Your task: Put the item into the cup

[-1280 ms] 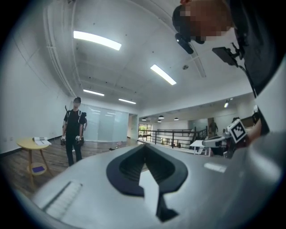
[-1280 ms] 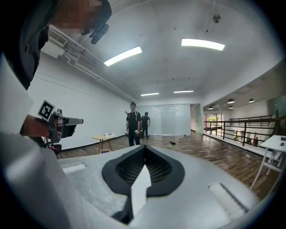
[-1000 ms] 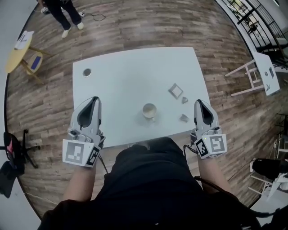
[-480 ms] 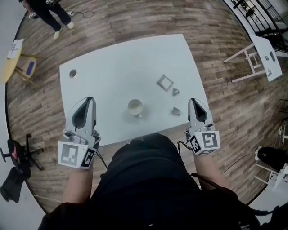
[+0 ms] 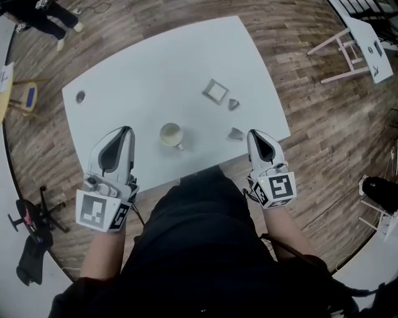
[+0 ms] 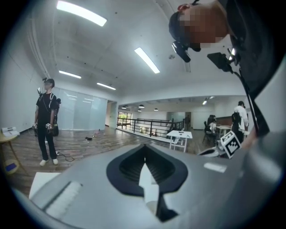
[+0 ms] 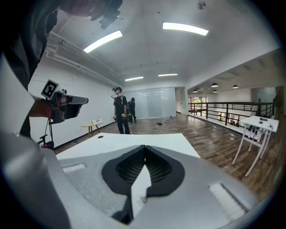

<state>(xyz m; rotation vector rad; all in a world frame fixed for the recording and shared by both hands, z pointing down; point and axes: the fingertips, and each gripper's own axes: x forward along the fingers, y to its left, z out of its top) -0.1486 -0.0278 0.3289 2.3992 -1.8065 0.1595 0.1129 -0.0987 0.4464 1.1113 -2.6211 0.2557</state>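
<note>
Since the earlier frames the white table point(image 5: 155, 68) had swung counter-clockwise in the head view and slid up and to the left. Both grippers had shifted with it and kept to its near edge. It stood on a wood-plank floor point(image 5: 298, 112), and the wearer's dark-clothed body filled the bottom of that view. A second person point(image 5: 37, 15) stood on the floor beyond the table's far left corner, and a white trestle stand point(image 5: 345, 40) stood well off to the right.

The left gripper point(image 5: 127, 129) was held over the near left part of the table, well apart from the cup. Its own view showed the two jaws meeting at the tip, with nothing between them. The right gripper point(image 5: 253, 132) hung at the near right corner of the table, and its jaws were likewise pressed together and empty.

The cream cup point(image 5: 171, 134) stood upright near the middle of the near edge, between the two grippers, with its handle turned toward the wearer's right. Nothing could be made out inside it. Three small grey items lay to its right. A square frame-shaped piece point(image 5: 216, 90) lay farthest away, and a small pointed piece point(image 5: 234, 104) lay just beside it. Another small piece point(image 5: 235, 133) lay just beside the right gripper's tip. A small dark round object point(image 5: 80, 97) sat alone near the far left corner.
</note>
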